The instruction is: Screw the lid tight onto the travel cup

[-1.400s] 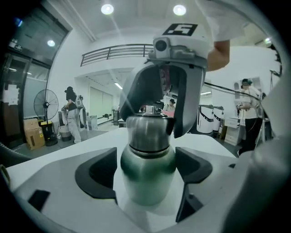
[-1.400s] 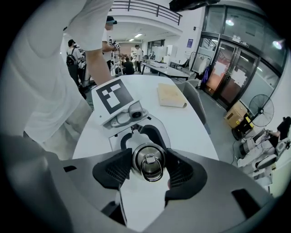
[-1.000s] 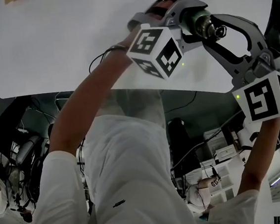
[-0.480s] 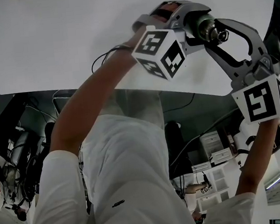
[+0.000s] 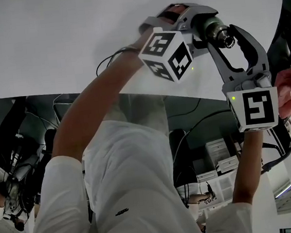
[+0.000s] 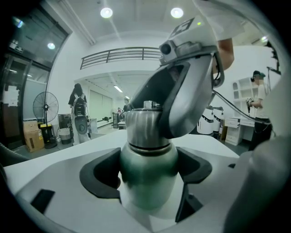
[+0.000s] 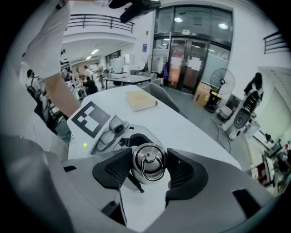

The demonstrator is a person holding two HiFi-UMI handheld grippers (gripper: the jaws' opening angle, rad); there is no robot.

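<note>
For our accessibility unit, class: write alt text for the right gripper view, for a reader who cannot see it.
The right gripper's two dark jaws clamp the steel lid, ring handle facing the camera, from either side. Behind it are a black-and-white marker cube and a white table.

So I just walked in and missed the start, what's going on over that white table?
A person is working with two hand-held grippers above the white table. The left gripper is clamped on the green body of the travel cup. The right gripper has its jaws on either side of the steel lid, which sits on the cup's neck. Whether the lid is fully tight can't be told.
</note>
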